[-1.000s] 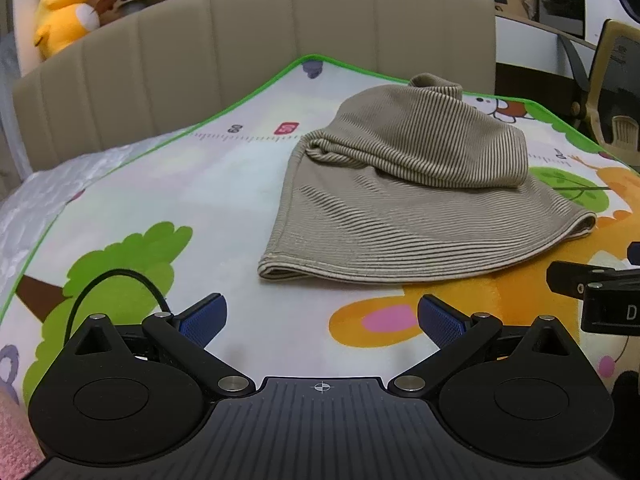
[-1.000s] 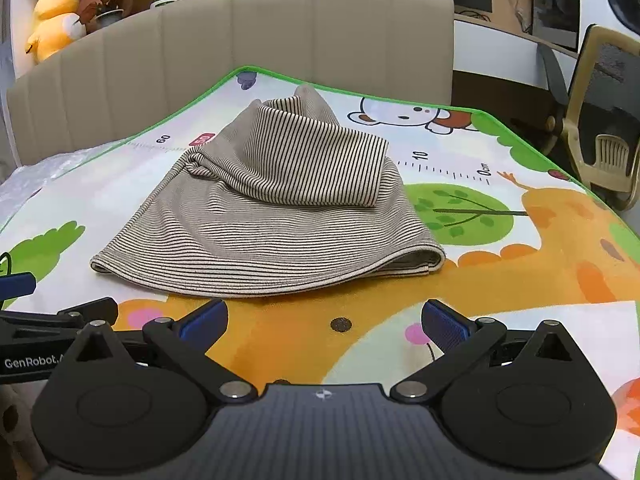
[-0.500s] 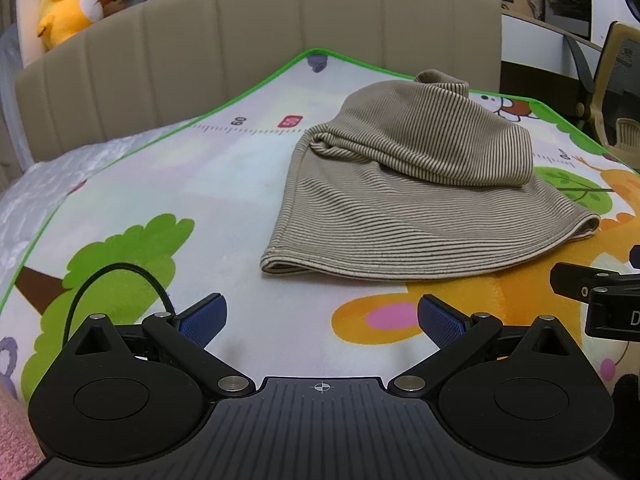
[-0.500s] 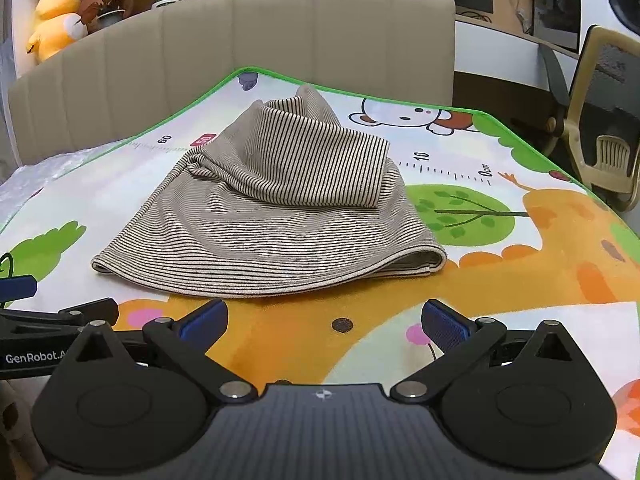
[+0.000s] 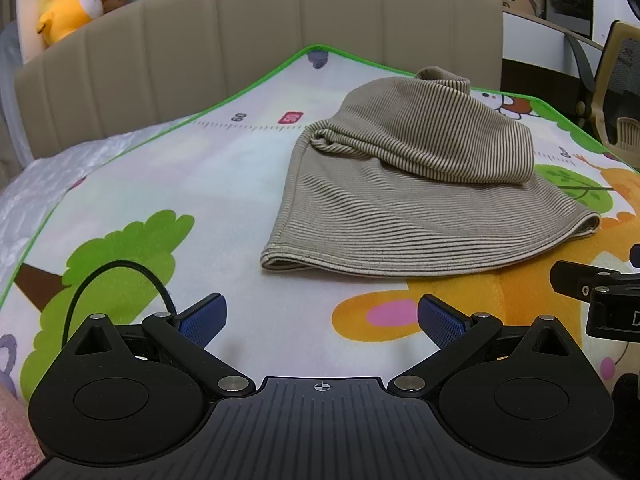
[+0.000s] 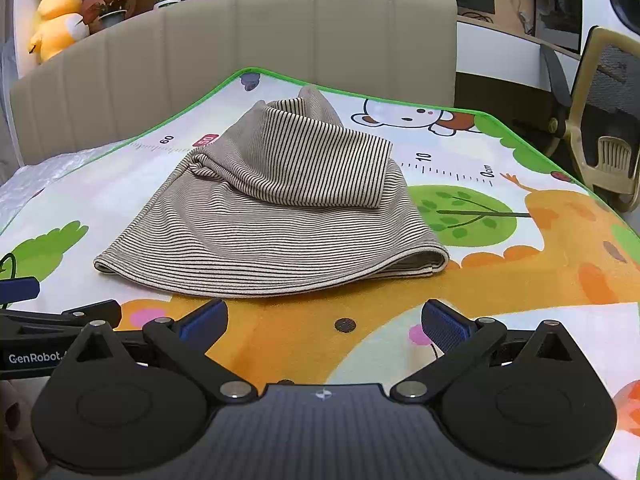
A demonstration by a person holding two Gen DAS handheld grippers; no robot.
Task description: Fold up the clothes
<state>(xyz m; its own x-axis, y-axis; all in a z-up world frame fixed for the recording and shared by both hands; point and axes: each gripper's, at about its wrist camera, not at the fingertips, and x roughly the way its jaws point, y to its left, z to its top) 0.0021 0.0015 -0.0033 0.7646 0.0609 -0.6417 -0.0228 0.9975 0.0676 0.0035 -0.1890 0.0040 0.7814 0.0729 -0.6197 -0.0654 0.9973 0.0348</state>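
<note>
Right wrist view: we note the cartoon play mat [image 6: 520, 280] spread before a beige headboard [image 6: 280, 40]. Our striped garment [image 6: 272, 216] lies loosely folded on the mat at 12 o'clock, well apart from the right gripper [image 6: 324, 320], whose blue pads are spread and empty. Left wrist view: the garment [image 5: 420, 200] sits at 1 o'clock; our left gripper [image 5: 320, 318] is likewise spread, empty.

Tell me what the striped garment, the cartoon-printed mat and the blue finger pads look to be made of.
The beige, dark-striped garment looks like soft ribbed knit: fine ridges, limp folds. The colourful cartoon-printed mat seems smooth, matte foam or plastic sheet, with a flat print and green bound edge. The blue finger pads look like grippy textured rubber, from their fine dotted surface.
</note>
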